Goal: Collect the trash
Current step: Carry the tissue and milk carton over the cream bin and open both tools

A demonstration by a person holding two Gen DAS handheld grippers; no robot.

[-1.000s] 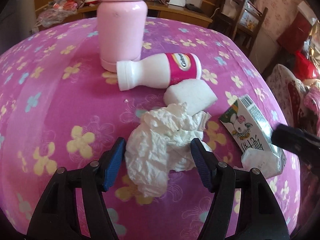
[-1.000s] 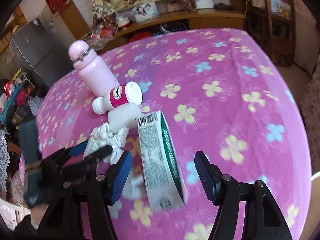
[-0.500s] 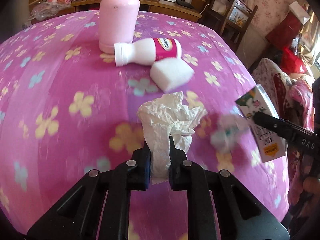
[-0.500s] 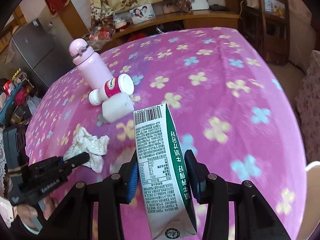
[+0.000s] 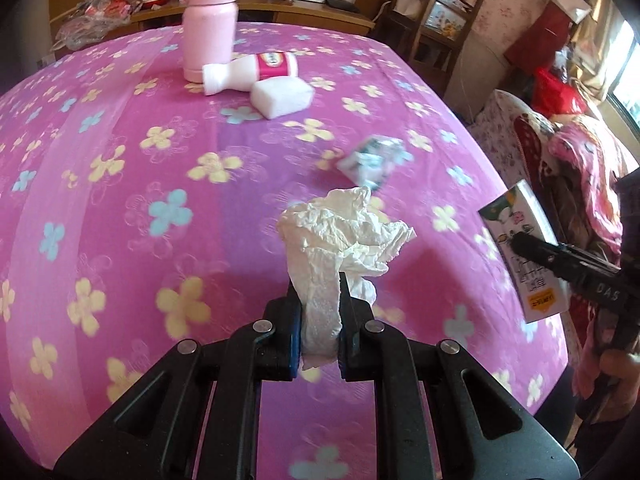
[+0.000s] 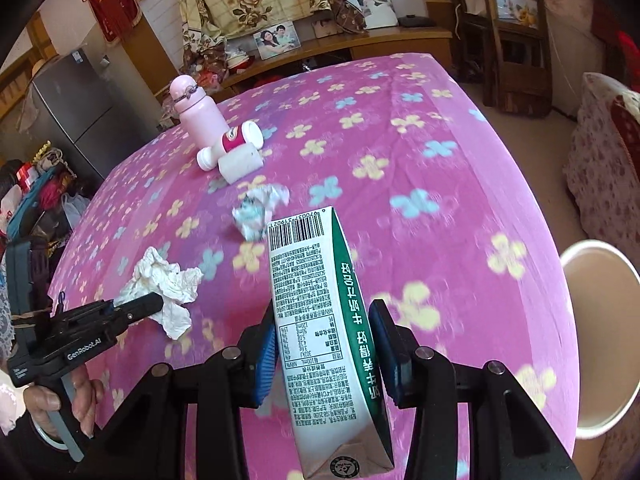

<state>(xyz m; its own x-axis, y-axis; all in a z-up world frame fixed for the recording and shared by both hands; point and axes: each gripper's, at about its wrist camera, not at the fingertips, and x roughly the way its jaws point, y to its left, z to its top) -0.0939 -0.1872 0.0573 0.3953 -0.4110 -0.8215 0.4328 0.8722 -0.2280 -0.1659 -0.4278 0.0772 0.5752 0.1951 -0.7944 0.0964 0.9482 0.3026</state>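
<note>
My left gripper (image 5: 319, 312) is shut on a crumpled white tissue (image 5: 344, 236) and holds it above the pink flowered tablecloth (image 5: 120, 208). The tissue also shows in the right wrist view (image 6: 162, 284). My right gripper (image 6: 324, 344) is shut on a green and white milk carton (image 6: 320, 328), held off the table; the carton also shows in the left wrist view (image 5: 520, 252). A small crumpled wrapper (image 5: 370, 160) lies on the cloth mid-table, and shows in the right wrist view (image 6: 260, 210).
A pink flask (image 5: 208, 20) stands at the far side, with a lying white bottle (image 5: 248, 72) and a white sponge block (image 5: 282, 98) beside it. A round white bin (image 6: 596, 332) stands off the table's right edge. Chairs and a sofa lie beyond.
Both grippers closed, the left on the tissue, the right on the carton, then lifted and pulled back from the table. The small wrapper stays on the cloth.
</note>
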